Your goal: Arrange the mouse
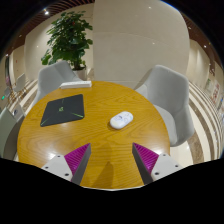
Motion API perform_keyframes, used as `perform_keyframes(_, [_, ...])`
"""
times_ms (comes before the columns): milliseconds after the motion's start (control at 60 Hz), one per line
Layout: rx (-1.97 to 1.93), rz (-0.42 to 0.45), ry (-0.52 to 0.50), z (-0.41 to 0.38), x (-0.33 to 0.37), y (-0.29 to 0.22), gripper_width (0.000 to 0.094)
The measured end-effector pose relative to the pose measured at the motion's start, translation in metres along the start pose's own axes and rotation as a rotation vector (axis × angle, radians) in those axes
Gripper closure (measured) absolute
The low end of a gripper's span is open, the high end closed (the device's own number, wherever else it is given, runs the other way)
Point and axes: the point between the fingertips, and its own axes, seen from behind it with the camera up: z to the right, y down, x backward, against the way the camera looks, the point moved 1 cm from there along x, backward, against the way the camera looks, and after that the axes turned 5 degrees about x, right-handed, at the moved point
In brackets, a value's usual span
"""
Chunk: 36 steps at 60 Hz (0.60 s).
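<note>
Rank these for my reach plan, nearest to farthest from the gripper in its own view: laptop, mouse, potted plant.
From the open gripper:
1. Mouse, on the table just ahead of the fingers.
2. Laptop, closed, farther back beside the mouse.
3. Potted plant, beyond the table, behind the chairs.

Office lounge or meeting corner: round wooden table (105, 125) with a closed dark laptop (63, 110) and a white mouse (121, 120) on it. Two pale grey shell chairs (170, 92) stand around it. Behind them, a leafy potted plant (68, 40) by a broad cream column (130, 40), with spot lighting overhead.
</note>
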Motion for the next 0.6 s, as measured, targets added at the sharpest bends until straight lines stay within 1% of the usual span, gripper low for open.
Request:
perform_keyframes(267, [-0.014,0.013,0.039,0.011,-0.085,-0.016,0.0077])
perform_keyframes(483, [-0.027,-0.011,0.058,0.022,-0.143,-0.028,0.0074])
perform_keyframes(533, [-0.04,0.009,0.049,0.022,-0.152,-0.038,0.0071])
perform_keyframes(600, [-0.042,0.014,0.054,0.024,-0.164,-0.048,0.0067])
